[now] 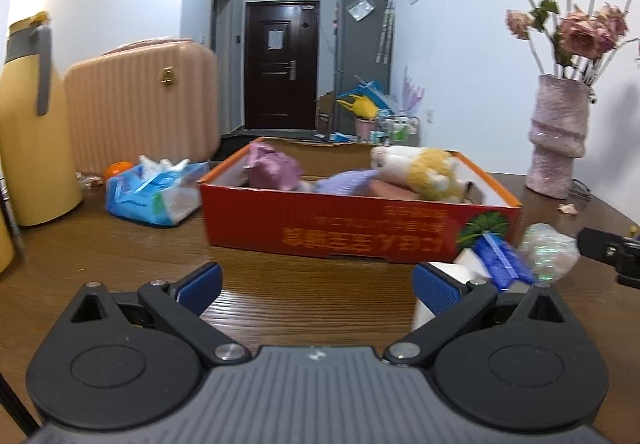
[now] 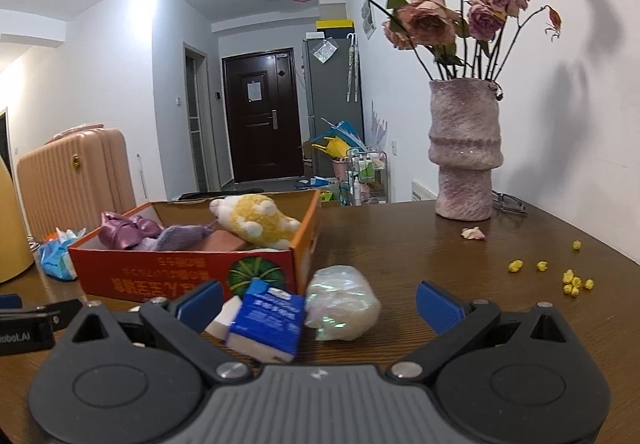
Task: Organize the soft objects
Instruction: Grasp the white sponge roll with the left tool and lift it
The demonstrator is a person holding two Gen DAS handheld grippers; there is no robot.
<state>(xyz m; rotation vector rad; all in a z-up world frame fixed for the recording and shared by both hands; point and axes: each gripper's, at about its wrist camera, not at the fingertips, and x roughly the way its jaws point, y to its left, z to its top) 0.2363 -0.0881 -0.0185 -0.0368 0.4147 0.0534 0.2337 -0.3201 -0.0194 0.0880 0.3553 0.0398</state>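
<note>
Plush toy (image 2: 256, 222) yellow-white (perhaps fuzzy), boxed

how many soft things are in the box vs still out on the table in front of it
In the red box: 4 (purple satin cloth, lavender knit piece, pink block, yellow plush toy)
On the table before the box: 2 (blue tissue pack, iridescent pouch)
Total: 6
</note>
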